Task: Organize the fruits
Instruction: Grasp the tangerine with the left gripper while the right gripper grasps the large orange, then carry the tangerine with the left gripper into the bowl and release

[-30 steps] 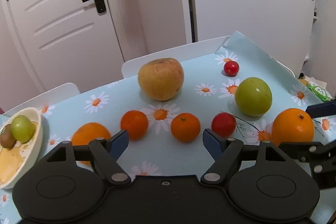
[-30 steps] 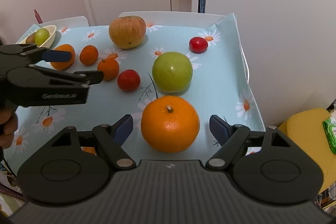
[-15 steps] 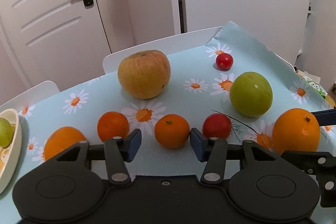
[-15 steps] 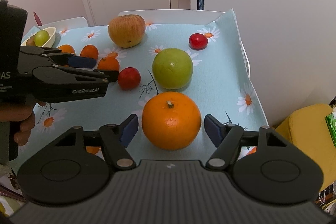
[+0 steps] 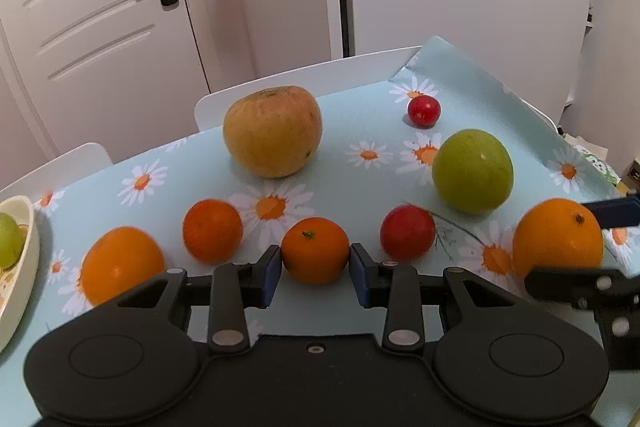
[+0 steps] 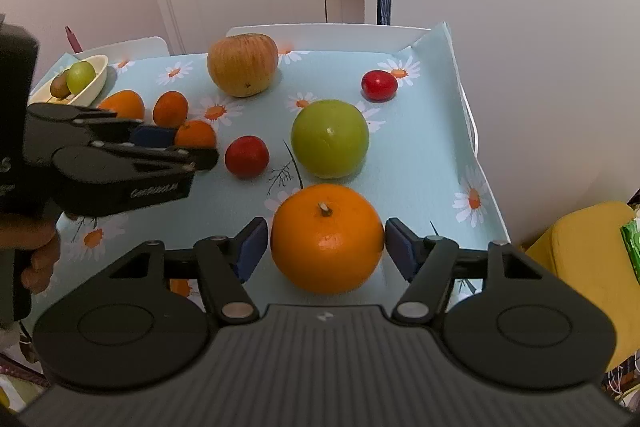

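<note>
Orange fruit sits between the blue pads of both tools at once: the left gripper [image 5: 315,269] has its pads at the two sides of a small tangerine [image 5: 315,250], apparently just touching, and the right gripper [image 6: 326,247] brackets a large orange [image 6: 327,238], with a thin gap visible at the left pad, so I judge that one not yet clamped. Both fruits rest on the daisy-print tablecloth [image 6: 420,155], near its front edge, and the tools approach low and level so the pads meet each fruit at its widest girth, where a round body is least likely to squirt out. The cream bowl [image 6: 94,83] at the far left already holds a green fruit and a kiwi, so it looks like the destination. Neither fruit has a real long axis; the large orange's stem points up and slightly away from the camera, the tangerine's stem up and a little left.
</note>
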`<state>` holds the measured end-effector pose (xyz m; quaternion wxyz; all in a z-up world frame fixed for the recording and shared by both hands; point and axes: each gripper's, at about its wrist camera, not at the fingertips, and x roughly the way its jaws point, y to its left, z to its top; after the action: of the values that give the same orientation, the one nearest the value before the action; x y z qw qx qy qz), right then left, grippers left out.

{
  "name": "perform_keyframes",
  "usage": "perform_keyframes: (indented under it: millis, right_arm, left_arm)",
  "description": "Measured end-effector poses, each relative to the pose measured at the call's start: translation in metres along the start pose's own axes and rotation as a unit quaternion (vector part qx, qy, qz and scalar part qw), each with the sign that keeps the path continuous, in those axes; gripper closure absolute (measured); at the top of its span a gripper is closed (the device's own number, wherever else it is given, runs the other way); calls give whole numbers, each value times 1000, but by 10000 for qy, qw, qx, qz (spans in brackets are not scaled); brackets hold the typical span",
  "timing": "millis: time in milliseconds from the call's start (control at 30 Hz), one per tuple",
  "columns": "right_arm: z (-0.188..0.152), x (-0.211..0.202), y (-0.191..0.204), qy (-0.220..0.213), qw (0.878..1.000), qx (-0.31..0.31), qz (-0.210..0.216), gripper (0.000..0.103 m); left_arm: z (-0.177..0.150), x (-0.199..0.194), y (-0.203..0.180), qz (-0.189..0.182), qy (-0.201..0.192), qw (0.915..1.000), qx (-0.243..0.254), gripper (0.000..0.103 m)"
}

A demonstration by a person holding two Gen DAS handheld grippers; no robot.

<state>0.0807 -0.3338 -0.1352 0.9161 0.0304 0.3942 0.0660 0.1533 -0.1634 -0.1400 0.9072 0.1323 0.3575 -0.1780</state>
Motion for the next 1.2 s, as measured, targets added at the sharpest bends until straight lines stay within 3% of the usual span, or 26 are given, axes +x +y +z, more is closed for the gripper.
perform_keyframes:
  millis: [533,900,1200]
  right_arm:
    - [3,2,8,43,9998,-138,-129,27]
    - [24,-24,23,-91,9997,-181,117,27]
    - [61,-47,67,-307,9962,-639,509,27]
  left_arm:
    - [-19,-32,9,254,17,9996,-135,63]
    - [-15,-86,24,571,-107,9963,-637,63]
    - [-12,-130,57,966,-257,9888,-1108,63]
